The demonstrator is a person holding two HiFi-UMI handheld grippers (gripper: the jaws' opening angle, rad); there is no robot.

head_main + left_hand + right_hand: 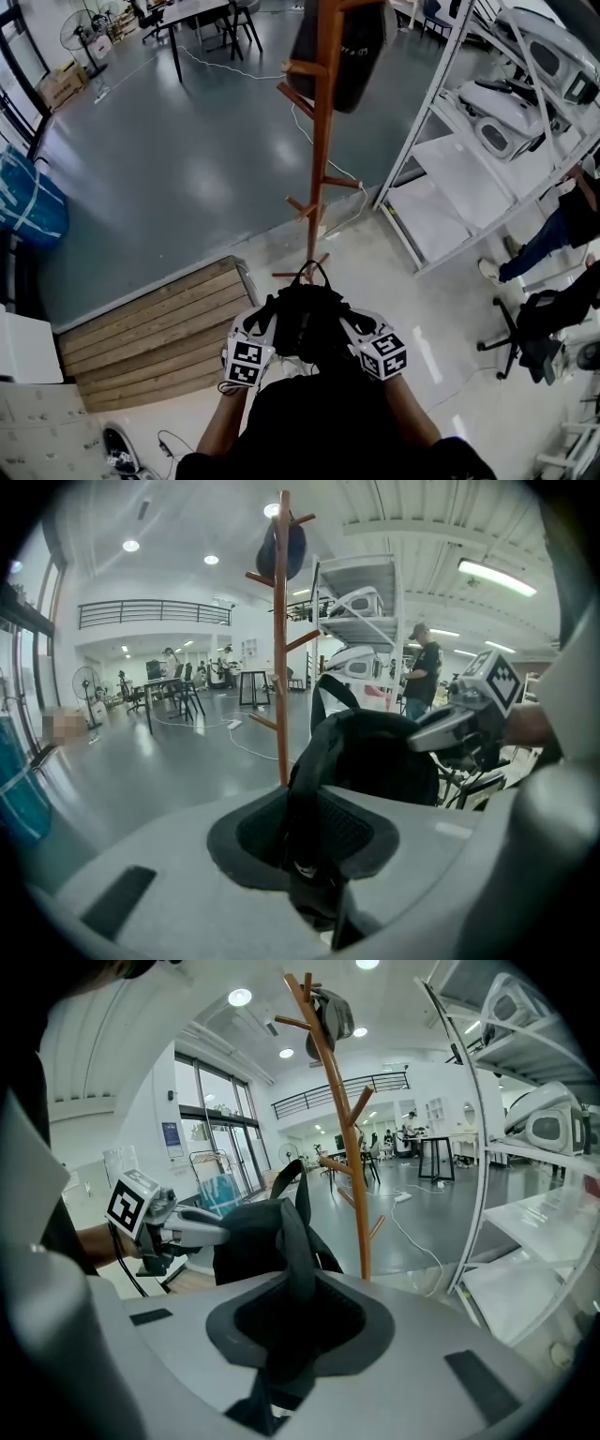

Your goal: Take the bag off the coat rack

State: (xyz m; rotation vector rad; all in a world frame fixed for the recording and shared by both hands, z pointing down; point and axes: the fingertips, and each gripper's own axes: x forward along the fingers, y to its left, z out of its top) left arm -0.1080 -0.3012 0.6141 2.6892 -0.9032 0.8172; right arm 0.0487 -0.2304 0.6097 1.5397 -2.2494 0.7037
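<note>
Hanging low in the centre of the head view, the black bag (305, 328) is off the coat rack (323, 141), which stands just above it in the frame. The left gripper (275, 319) and right gripper (345, 319) each pinch a strap (302, 789) between closed jaws. A thin strap may slide out if the grippers pull apart, so the bag would swing or drop. Its top loop (314, 272) sits near the rack's foot and might snag there.
</note>
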